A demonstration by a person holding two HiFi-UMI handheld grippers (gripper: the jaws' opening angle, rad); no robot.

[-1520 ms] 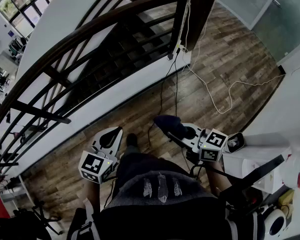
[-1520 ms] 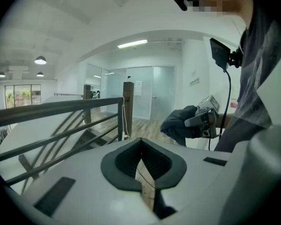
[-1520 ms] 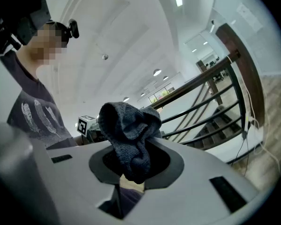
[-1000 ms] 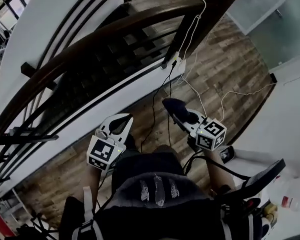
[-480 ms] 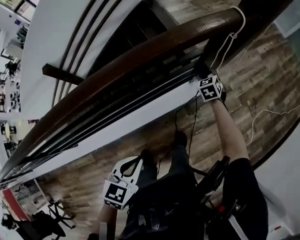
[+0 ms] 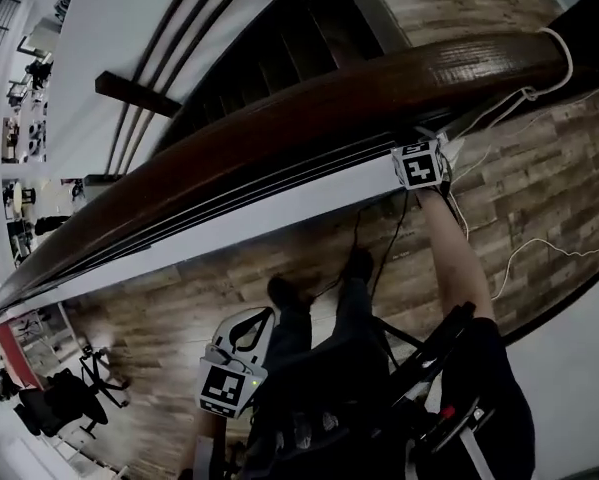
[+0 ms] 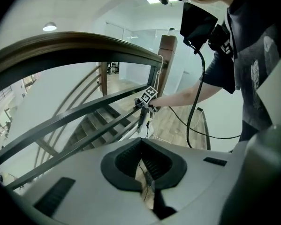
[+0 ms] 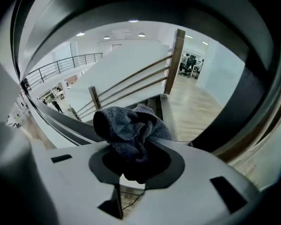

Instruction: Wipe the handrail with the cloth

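Observation:
The brown wooden handrail (image 6: 309, 108) runs slantwise from lower left to upper right in the head view. My right gripper (image 6: 424, 153) is up against its underside near the right end, with only the marker cube showing. In the right gripper view it (image 8: 135, 149) is shut on a bunched dark grey cloth (image 8: 128, 125), and the rail's dark underside (image 8: 253, 102) arcs close overhead. My left gripper (image 6: 249, 320) hangs low by the person's legs, shut and holding nothing. In the left gripper view it (image 7: 142, 146) looks up at the handrail (image 7: 74, 43).
A white cable (image 6: 539, 93) loops round the rail's right end and trails over the wood floor. Black cables (image 6: 379, 253) hang under my right arm. A white ledge (image 6: 279, 213) and dark bars lie below the rail, stairs (image 6: 279, 38) beyond it. An office chair (image 6: 49, 403) stands at the lower left.
My right gripper has risen with the cloth from beside the body to the handrail's right end. The head view has swung over the rail. My left gripper stays low.

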